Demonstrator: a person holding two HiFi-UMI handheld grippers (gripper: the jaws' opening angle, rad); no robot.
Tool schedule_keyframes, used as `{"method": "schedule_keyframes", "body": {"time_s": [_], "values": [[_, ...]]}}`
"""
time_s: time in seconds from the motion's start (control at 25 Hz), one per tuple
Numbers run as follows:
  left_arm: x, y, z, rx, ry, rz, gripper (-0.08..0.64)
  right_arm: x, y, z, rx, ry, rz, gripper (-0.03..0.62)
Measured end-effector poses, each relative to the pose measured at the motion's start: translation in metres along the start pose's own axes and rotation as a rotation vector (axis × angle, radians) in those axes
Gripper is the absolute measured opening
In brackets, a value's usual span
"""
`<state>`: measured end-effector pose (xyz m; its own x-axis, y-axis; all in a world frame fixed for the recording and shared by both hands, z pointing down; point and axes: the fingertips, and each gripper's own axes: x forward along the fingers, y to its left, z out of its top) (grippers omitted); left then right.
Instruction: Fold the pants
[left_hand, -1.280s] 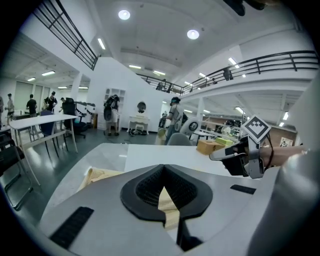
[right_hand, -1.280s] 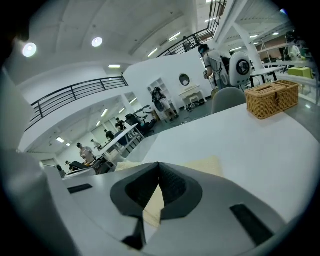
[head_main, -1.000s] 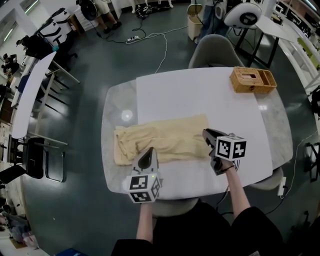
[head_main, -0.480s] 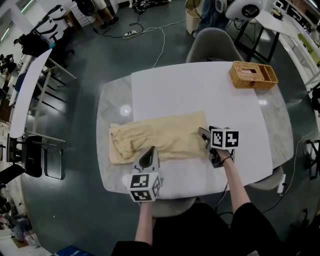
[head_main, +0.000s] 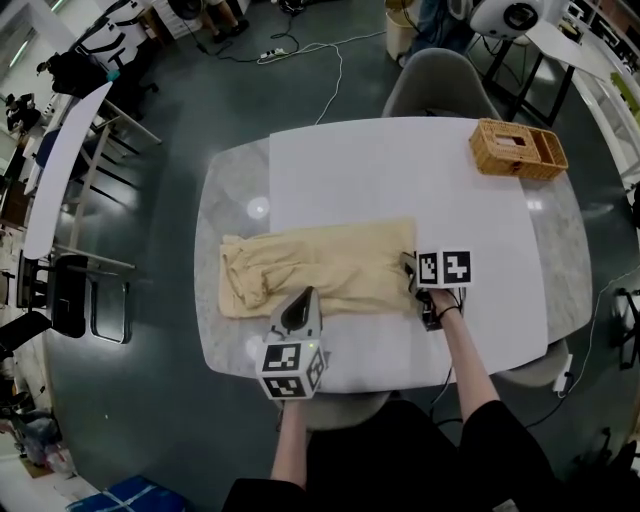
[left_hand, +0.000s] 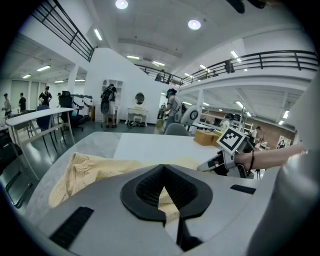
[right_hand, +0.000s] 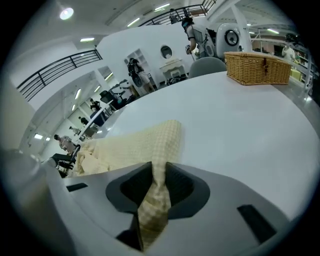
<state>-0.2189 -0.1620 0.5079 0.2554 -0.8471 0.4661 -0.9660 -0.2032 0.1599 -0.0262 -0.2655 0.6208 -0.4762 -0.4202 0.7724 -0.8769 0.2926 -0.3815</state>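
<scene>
Pale yellow pants (head_main: 320, 270) lie lengthwise across the white sheet (head_main: 400, 170) on the table. At their right end is my right gripper (head_main: 408, 272). Its jaws have just been closing with the fabric between them. In the right gripper view a strip of the checked cloth (right_hand: 135, 145) runs down through the gripper (right_hand: 156, 187), pinched. My left gripper (head_main: 297, 303) sits at the pants' near edge, left of the middle. In the left gripper view, cloth (left_hand: 90, 167) shows inside the closed jaws of the gripper (left_hand: 164, 192).
A wicker basket (head_main: 517, 150) stands at the table's far right corner. A grey chair (head_main: 440, 90) is tucked in at the far side. The pants' left end hangs bunched near the table's left edge (head_main: 205, 290).
My right gripper has sunk and tipped down onto the right end of the pants and now has the cloth in its jaws. The left gripper has hardly moved.
</scene>
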Motion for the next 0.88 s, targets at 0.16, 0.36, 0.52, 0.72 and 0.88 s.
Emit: {"method": "schedule_keyframes", "body": {"time_s": [0.16, 0.36, 0.52, 0.72, 0.88], "values": [[-0.005, 0.002, 0.0, -0.006, -0.006, 0.022, 0.014, 0.0, 0.005, 0.002, 0.017, -0.008, 0.025, 0.03], [-0.014, 0.008, 0.0, -0.008, -0.014, 0.061, 0.014, -0.01, 0.011, 0.007, 0.058, -0.03, 0.075, 0.026], [-0.025, 0.013, 0.001, -0.008, -0.023, 0.095, 0.014, -0.022, 0.02, 0.014, 0.07, -0.045, 0.113, 0.026], [-0.038, 0.024, 0.0, -0.011, -0.033, 0.13, 0.014, -0.038, 0.036, 0.025, 0.064, -0.055, 0.145, 0.025], [-0.05, 0.036, 0.003, -0.018, -0.044, 0.148, 0.014, -0.05, 0.054, 0.034, 0.036, -0.06, 0.155, 0.025]]}}
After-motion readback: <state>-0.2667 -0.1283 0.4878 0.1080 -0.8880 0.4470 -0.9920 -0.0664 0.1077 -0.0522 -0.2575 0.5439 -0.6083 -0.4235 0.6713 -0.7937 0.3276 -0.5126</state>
